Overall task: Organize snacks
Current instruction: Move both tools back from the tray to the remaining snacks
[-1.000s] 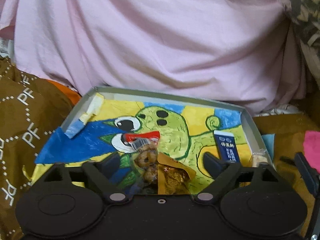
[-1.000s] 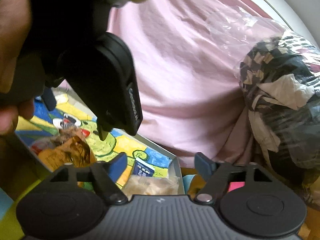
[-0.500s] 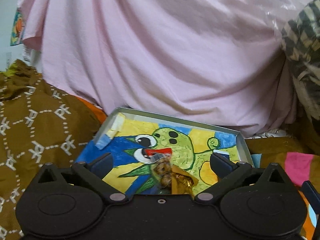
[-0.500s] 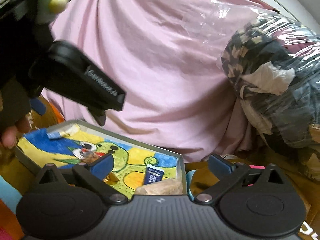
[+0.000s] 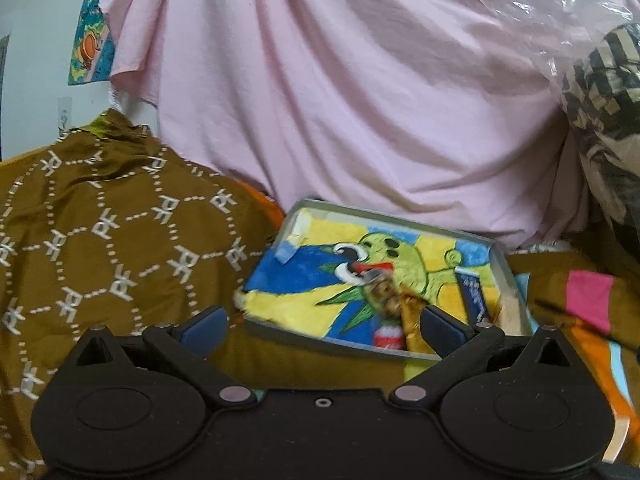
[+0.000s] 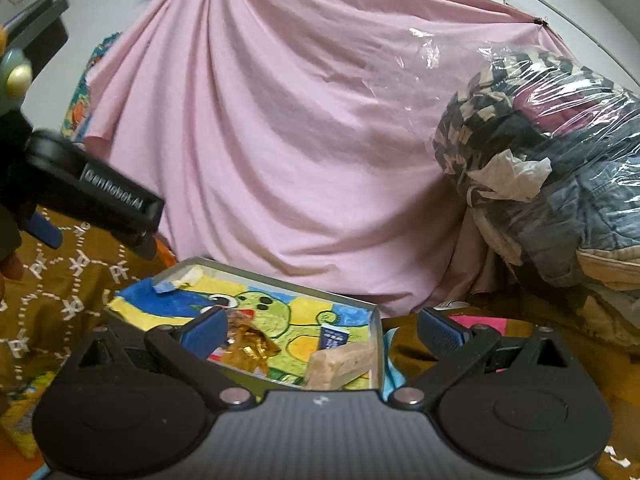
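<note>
Left tool (image 5: 320, 322): spread wide, empty, near tray (image 5: 340, 342) edge | right tool (image 6: 320, 326): spread wide, empty | snacks (image 6: 248, 344) inside tray, beyond fingertips | bar (image 6: 342, 364): long axis across, right corner.

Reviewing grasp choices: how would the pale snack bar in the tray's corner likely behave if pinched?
The pale bar looks like a rigid block, so probably stiff. Its speckled, grainy look suggests it may crumble. Leaning on the tray wall, it could tip.
</note>
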`<state>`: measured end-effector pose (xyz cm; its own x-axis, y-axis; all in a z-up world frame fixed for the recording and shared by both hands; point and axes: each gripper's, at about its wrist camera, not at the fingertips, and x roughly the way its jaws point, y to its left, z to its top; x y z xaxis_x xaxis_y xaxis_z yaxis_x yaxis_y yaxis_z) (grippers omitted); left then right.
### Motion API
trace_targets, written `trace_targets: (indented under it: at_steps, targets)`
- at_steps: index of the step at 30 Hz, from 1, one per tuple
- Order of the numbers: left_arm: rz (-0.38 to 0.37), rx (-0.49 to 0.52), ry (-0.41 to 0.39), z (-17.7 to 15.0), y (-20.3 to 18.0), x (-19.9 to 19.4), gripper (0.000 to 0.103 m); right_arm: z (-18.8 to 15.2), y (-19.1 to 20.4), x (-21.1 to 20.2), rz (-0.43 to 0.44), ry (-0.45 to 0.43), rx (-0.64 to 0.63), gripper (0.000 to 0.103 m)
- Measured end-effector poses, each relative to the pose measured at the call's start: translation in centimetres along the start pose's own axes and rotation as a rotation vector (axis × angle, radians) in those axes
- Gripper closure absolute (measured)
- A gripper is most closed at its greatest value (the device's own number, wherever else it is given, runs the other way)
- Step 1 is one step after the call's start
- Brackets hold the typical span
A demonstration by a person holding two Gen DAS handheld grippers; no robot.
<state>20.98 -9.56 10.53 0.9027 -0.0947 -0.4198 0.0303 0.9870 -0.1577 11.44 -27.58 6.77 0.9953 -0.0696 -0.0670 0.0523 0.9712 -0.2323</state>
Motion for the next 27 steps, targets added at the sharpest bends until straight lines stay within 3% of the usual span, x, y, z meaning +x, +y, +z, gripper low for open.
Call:
trace_targets:
  at_steps: [12, 18, 27]
  targets:
    - [0.02, 0.034, 0.054, -3.3, 4.9, -4.1, 0.001, -0.7, 1.0, -5.5, 0.061, 0.077, 0.071, 0.0]
    - [0.026, 0.092, 0.102, -5.2, 6.6, -5.1, 0.001, -1.8, 1.1, -6.4, 0.108, 0.209, 0.13, 0.0]
    - [-0.005, 0.046, 0.15, -9.0, 9.5, -6.6, 0.001, -3.1, 4.2, -7.6, 0.179, 0.33, 0.001, 0.0]
